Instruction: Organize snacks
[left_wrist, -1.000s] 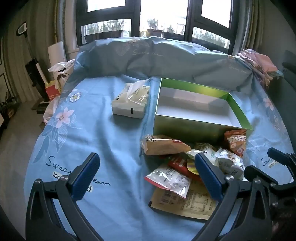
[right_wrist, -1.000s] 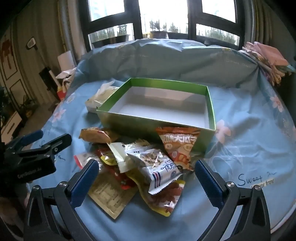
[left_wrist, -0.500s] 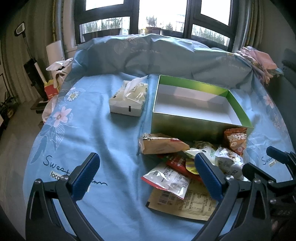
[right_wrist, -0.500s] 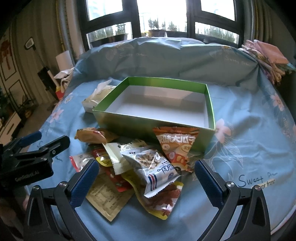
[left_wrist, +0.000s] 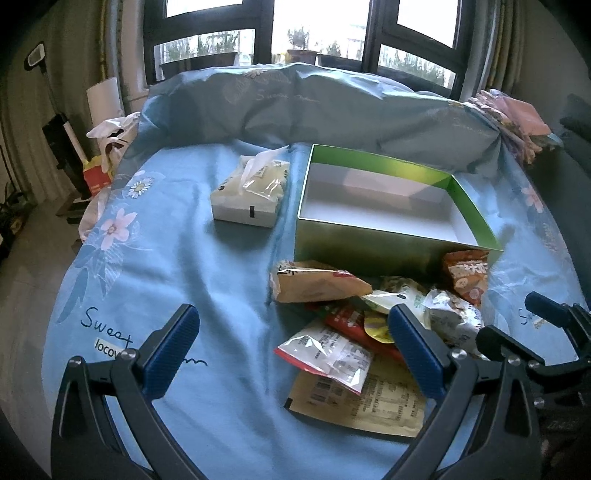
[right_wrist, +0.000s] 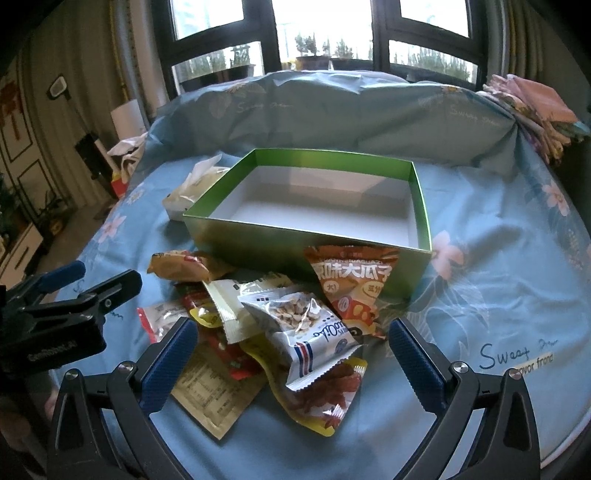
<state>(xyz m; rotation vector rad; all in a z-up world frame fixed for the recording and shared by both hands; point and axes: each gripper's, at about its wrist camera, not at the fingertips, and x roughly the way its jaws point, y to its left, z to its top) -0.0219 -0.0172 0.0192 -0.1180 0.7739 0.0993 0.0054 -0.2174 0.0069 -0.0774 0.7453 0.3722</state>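
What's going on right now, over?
Both hand-held grippers open, holding nothing. Snack pile unsorted before empty green box. Tissue box beside it, nothing blocking.

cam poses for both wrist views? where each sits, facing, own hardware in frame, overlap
Left wrist: on the left gripper, low over the bed's near left, facing the window; its open blue fingers show, the right gripper at right edge.
Right wrist: on the right gripper, centred on the snack pile; open fingers show, left gripper at left.
Shared: green box, empty; tissue box; snack pile.
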